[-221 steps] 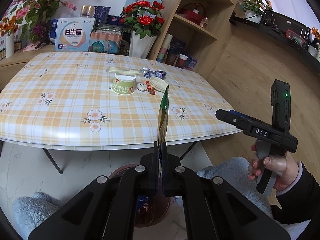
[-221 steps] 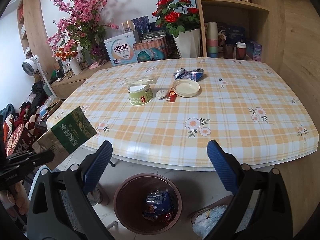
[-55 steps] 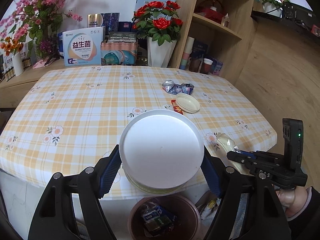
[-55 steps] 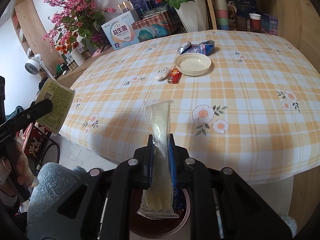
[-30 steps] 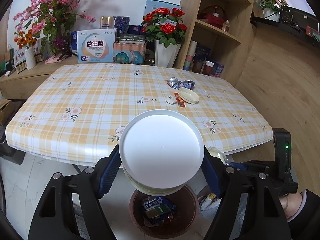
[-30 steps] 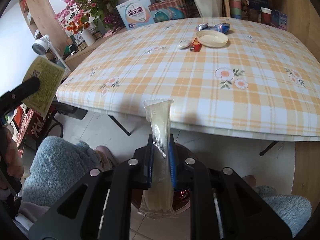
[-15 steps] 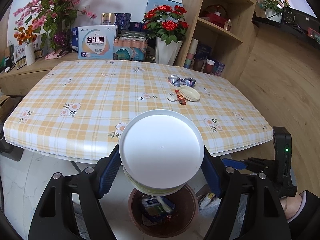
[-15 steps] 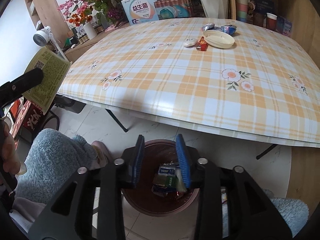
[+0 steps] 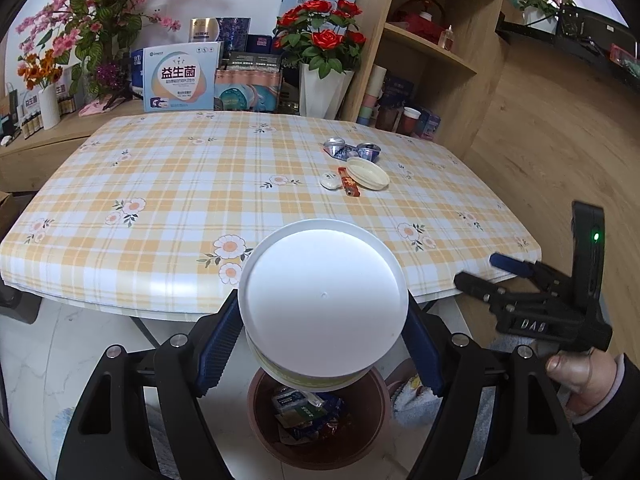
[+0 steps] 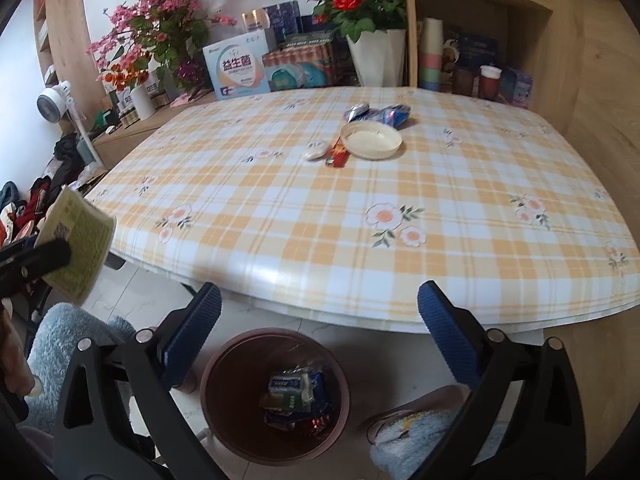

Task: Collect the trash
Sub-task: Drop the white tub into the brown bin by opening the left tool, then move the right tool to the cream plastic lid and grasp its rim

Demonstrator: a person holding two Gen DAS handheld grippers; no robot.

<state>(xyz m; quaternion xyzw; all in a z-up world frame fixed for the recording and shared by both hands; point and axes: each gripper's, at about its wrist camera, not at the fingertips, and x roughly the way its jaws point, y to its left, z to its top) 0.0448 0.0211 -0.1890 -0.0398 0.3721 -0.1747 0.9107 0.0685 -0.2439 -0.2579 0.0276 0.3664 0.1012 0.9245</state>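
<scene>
Above the bin, the left tool clamps the tub.

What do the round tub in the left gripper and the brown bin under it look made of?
Round white-bottomed tub: probably plastic or coated paper; smooth matte base with a centre nub and a printed green side. Brown round bin: likely plastic; even colour, thin smooth rim, slight sheen.
</scene>
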